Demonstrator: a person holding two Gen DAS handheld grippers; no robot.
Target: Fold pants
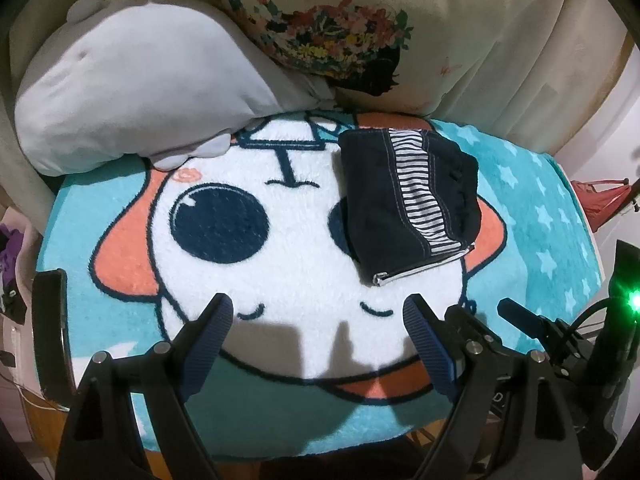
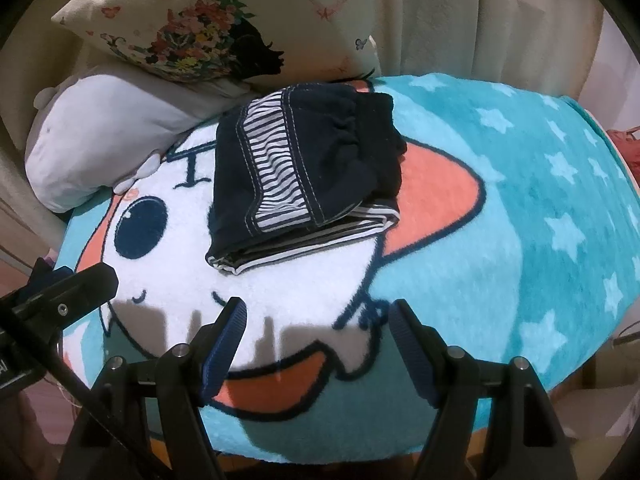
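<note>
Dark navy pants (image 1: 404,204) with a white-striped side panel lie folded into a small stack on the cartoon blanket (image 1: 304,248). In the right wrist view the pants (image 2: 304,164) show layered folded edges at their near end. My left gripper (image 1: 318,312) hangs open over the blanket's white face, near the front edge, well short of the pants. My right gripper (image 2: 318,312) is open too, with only blanket between its fingers. Each gripper shows in the other's view: the right one (image 1: 520,312) at the right, the left one (image 2: 80,280) at the left.
A grey plush pillow (image 1: 132,92) and a floral cushion (image 1: 352,28) lean at the back of the blanket. The blanket's teal starred part (image 2: 540,200) stretches to the right. A dark device with a green light (image 1: 624,304) stands at the right edge.
</note>
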